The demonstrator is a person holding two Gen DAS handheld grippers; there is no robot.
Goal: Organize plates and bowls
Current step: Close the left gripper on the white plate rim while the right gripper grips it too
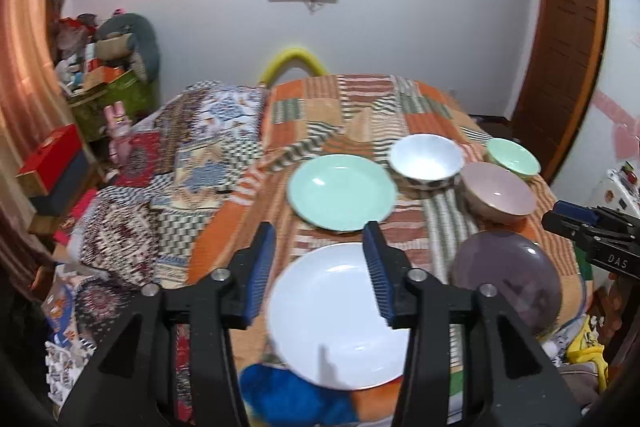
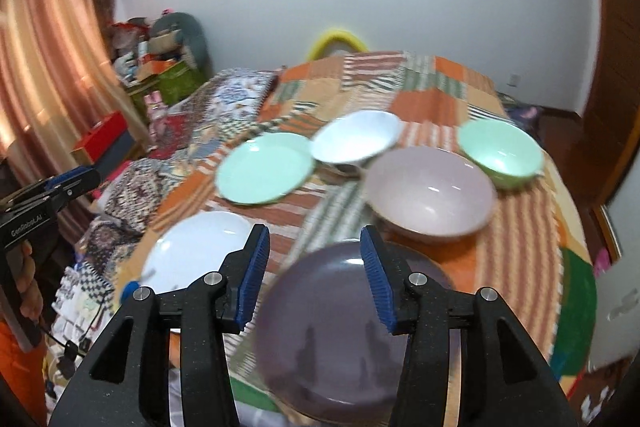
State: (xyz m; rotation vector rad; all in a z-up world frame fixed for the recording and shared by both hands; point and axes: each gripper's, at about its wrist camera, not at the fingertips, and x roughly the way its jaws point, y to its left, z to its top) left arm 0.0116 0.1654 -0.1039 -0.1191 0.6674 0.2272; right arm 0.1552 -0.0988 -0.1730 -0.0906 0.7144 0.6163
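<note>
Purple plate [image 2: 340, 339] lies nearest, under the right gripper [image 2: 316, 275], jaws spread and empty; left gripper [image 1: 320, 275], likewise spread, hangs over the white plate [image 1: 340, 311]. Beyond, on the bed [image 1: 400, 99]: green plate [image 1: 342, 191] and, somewhat blurred, three bowls [image 2: 430, 191].

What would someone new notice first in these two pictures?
Six pastel dishes spread over a patchwork bedspread: a white plate nearest, a purple plate beside it, a green plate behind. Farther back sit a white bowl, a pink bowl and a green bowl. Both grippers' blue-padded jaws stand open above the near plates, holding nothing.
</note>
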